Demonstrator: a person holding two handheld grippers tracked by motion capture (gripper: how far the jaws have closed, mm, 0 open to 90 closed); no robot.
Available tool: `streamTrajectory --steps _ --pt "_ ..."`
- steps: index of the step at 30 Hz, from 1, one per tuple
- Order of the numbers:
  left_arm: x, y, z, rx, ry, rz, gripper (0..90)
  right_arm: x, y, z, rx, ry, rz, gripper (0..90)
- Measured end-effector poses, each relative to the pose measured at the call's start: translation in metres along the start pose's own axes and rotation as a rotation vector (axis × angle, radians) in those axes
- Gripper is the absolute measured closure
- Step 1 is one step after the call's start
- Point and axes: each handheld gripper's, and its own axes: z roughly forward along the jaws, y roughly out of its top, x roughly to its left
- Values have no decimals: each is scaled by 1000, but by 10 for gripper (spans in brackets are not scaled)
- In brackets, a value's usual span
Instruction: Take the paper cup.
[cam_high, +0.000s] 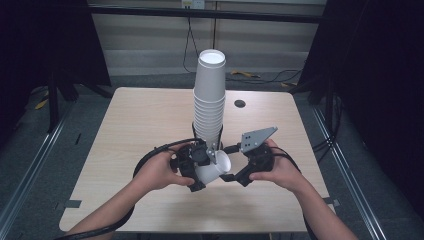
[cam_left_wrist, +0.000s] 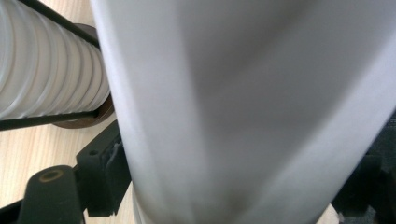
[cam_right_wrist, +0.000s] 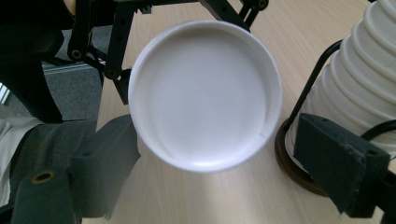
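so we've got a single paper cup (cam_high: 216, 167) held on its side just in front of the tall cup stack (cam_high: 209, 102), which sits in a wire holder w/ a dark round base (cam_right_wrist: 299, 170) near the middle of the surface (cam_high: 130, 125). The left gripper (cam_high: 197, 165) has its fingers closed on the cup's wall; in the left gripper view the cup wall is right up against the lens and blurry. The right gripper (cam_high: 240, 175) sits at the cup's open mouth, and in the right gripper view its fingers (cam_right_wrist: 343, 161) are spread wide either side of the rim, holding nothing

What we'd worry about imo:
- thin paper wall, so a hard squeeze from the left could crush or oval the cup
- the stack is tall and close, so a bump from either gripper or cable could tip it
- if the right closes on the rim off-centre, the cup may twist out of the left fingers & roll off the surface
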Motion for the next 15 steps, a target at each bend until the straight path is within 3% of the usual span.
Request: streamTrajectory --steps 3,4,5,8,9,10,15 --pt "0 3 1 -1 -2 6 170 1 3 2 8 3 -6 137" --pt "-2 4 3 -18 -2 -14 170 2 4 3 4 8 -2 138" --pt "0 5 2 3 -7 12 170 2 5 4 4 11 -2 138" --pt "-1 7 4 1 -9 17 170 3 6 5 -1 17 1 142" --pt "-3 7 6 -23 -3 -7 168 3 6 6 0 19 -5 143" --pt "-1 8 5 2 -9 21 167 3 7 6 -2 20 -7 152" --pt "-1 8 6 14 -18 29 167 4 7 7 -3 23 -12 200"
